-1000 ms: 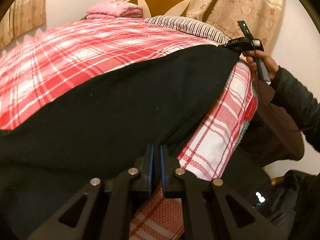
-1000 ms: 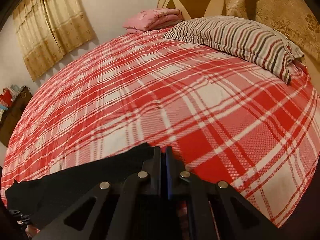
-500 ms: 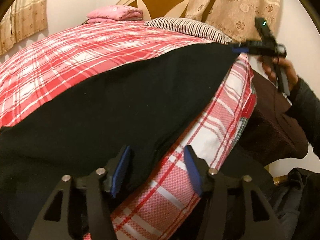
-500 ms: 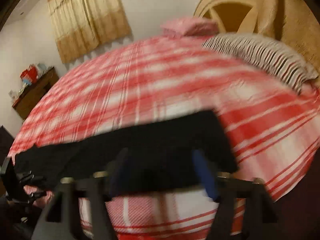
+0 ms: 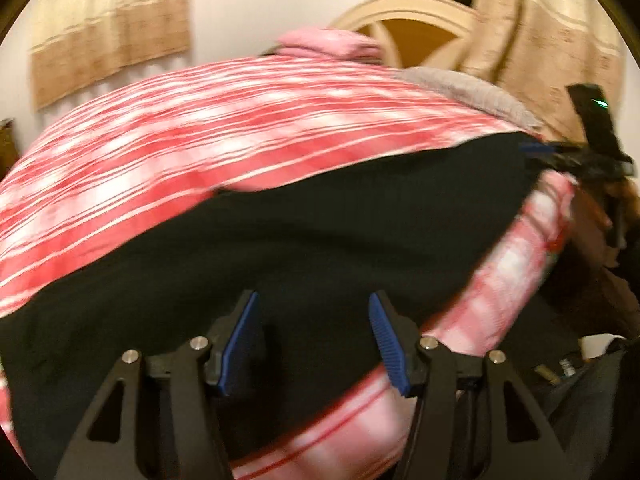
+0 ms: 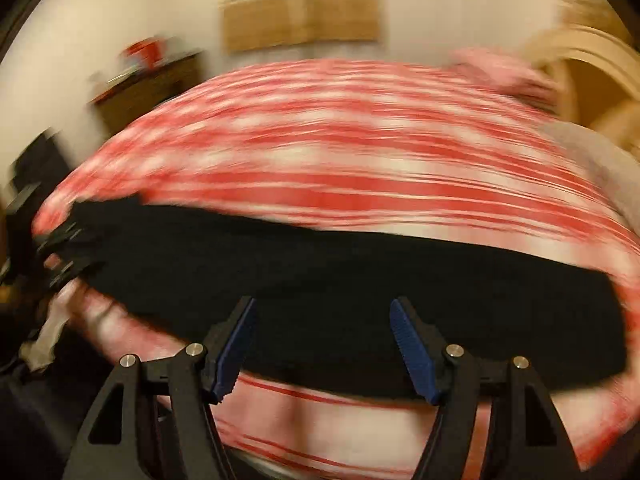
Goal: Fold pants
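The black pants [image 5: 320, 240] lie as a long flat band along the near edge of the bed; they also show in the right wrist view [image 6: 340, 280]. My left gripper [image 5: 314, 340] is open and empty, its blue pads above one end of the pants. My right gripper [image 6: 322, 348] is open and empty above the other end. The right gripper also shows in the left wrist view [image 5: 576, 156] at the far end of the pants. The left gripper shows in the right wrist view [image 6: 60, 248] at the far left end. Both views are motion-blurred.
The bed has a red and white plaid cover [image 5: 200, 140]. A striped pillow [image 5: 472, 92] and a pink folded cloth [image 5: 328, 42] lie by the headboard [image 5: 408, 28]. Curtains [image 5: 108, 28] hang behind. A dark cabinet [image 6: 148, 84] stands beyond the bed.
Both grippers were shut on the pants' ends a second ago; both have opened and let go. The pants now lie flat on the bed, and both cameras have swung sideways.
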The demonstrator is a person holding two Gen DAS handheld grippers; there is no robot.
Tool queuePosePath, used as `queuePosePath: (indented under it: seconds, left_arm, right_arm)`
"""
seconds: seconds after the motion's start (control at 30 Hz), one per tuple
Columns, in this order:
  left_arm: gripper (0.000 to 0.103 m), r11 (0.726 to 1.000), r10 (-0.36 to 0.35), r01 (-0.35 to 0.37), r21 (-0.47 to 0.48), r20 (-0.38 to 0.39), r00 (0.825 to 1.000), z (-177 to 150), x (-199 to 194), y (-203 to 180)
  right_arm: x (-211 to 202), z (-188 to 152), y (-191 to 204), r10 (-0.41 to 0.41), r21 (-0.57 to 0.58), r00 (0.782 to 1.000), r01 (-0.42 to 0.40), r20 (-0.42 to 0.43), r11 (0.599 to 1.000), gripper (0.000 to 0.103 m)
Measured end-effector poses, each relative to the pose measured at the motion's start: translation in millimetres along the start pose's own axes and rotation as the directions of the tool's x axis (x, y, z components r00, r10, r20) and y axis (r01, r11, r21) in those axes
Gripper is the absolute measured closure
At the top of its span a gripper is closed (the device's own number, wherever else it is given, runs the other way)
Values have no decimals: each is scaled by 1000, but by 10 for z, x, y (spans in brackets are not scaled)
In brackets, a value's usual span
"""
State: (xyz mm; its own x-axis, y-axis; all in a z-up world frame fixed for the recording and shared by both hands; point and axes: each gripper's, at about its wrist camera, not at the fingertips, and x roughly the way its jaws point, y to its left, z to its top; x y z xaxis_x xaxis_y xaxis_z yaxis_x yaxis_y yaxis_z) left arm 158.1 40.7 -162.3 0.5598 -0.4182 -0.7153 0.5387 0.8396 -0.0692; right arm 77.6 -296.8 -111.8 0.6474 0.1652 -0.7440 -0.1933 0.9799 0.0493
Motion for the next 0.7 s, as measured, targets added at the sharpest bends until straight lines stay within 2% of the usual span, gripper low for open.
queuePosePath:
  seconds: [0.1,0.17,0.23,0.3,0.4,0.5,0.6,0.67,0.7]
  left_arm:
    - [43,994,80,-81,-69,-10,997,-183,-86,337]
    - [43,985,111,-115,-131,-34,993,-336,-120,565]
    - [43,980,108,-111,-163,-29,994,-448,-171,658]
    - [43,979,99,-100,-176,-16,995,-502,-249,712]
    - [43,976,134,-134,-172,-12,991,-538,-335,782]
    - [43,964,168,-157,-214,32,985,-484,-462,949]
    - [25,940,232,-210,-270,54,971,-466,-559,1152]
    - [24,935,225,-202,-293,49,973,-498,-559,1239]
    - [24,932,222,-200,-302,40,974,-520,-533,1264]
  right_arm:
    - [324,22,430,91,-65,994,-94,-55,993,34]
    - [521,-55,643,149,-90,983,-159,-110,983,34]
    - [694,-176,761,145,-105,972,-166,-187,980,35]
    - [722,-233,795,115,-143,975,-144,-192,979,35]
    - [651,-170,763,135,-127,968,-164,-213,978,35]
    - [569,50,786,211,-99,963,-229,-168,968,35]
    - [721,425,1007,280,-89,952,-292,-124,952,36]
    - [947,679,1138,364,-46,922,-373,-132,927,38]
    - [1052,769,1192,386,-25,913,-392,-133,920,45]
